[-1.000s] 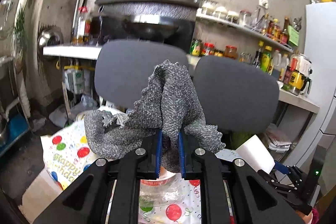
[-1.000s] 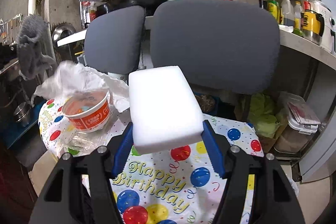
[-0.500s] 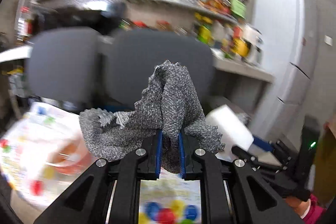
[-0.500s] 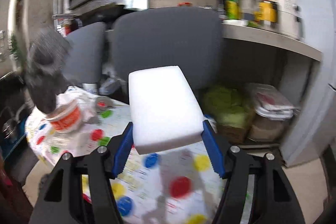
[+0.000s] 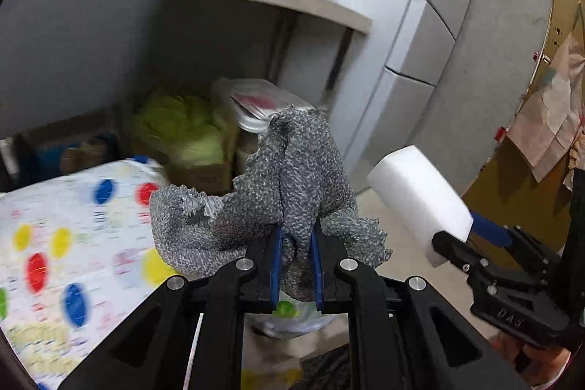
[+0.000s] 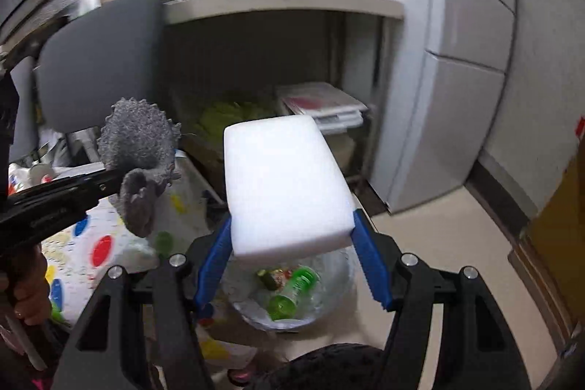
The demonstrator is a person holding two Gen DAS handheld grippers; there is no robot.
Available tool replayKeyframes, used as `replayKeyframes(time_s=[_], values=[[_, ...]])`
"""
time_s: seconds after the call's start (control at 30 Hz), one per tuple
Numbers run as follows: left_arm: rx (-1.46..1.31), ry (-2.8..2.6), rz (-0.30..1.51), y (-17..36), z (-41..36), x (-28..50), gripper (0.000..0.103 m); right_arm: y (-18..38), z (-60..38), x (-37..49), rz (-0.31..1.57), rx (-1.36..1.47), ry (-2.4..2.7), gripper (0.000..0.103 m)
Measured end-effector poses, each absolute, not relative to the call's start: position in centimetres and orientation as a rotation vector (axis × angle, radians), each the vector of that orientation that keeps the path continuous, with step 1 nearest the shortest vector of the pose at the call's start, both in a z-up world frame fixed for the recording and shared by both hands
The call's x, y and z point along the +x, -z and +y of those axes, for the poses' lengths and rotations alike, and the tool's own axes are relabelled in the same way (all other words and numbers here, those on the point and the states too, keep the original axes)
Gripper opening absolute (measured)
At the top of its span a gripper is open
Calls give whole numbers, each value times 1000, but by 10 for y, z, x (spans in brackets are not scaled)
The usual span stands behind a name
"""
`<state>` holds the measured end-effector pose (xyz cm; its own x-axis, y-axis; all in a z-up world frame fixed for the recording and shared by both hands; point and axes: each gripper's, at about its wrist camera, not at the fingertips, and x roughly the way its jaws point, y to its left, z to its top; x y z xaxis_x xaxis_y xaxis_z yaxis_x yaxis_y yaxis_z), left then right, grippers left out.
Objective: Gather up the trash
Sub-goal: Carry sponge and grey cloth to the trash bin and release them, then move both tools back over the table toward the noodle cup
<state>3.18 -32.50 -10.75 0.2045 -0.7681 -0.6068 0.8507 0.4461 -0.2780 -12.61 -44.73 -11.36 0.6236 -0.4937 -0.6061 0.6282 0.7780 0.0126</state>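
Gripping, left side: the left gripper [image 5: 295,256] has its blue jaws drawn close on a crumpled grey cloth [image 5: 289,181]; a narrow fold sits between them, the rest bunches up above and spills to both sides of the tips.
Gripping, right side: the right gripper [image 6: 292,253] has its jaws spread wide and clamped on a white sponge block [image 6: 283,185]; its near end lies between the blue pads, the rest juts forward past the tips.
Trash bag: a clear plastic bag [image 6: 329,284] stands open on the floor just below the sponge, with a green bottle [image 6: 292,291] and scraps inside.
Table: a balloon-print tablecloth [image 5: 65,243] lies left of the cloth, blurred.
Behind: grey chair back [image 6: 98,57], shelf [image 6: 285,2] with jars, pale fridge [image 6: 471,61].
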Motion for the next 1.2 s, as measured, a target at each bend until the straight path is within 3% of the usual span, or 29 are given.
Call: replayKeyframes(time_s=[0.17, 0.23, 0.3, 0.47, 0.8, 1.2], values=[[169, 1133, 790, 120, -367, 37, 19, 131, -482, -122, 635, 280, 651, 66], [183, 1126, 798, 123, -381, 42, 28, 136, -493, -117, 643, 287, 643, 69], [183, 1108, 809, 125, -392, 49, 44, 140, -503, -111, 647, 304, 637, 73], [173, 1086, 821, 125, -399, 60, 55, 146, -514, -103, 661, 344, 625, 75], [154, 1043, 786, 108, -365, 59, 59, 126, -494, -114, 629, 324, 606, 75], [112, 641, 787, 96, -172, 63, 59, 97, -363, -60, 614, 188, 300, 75]])
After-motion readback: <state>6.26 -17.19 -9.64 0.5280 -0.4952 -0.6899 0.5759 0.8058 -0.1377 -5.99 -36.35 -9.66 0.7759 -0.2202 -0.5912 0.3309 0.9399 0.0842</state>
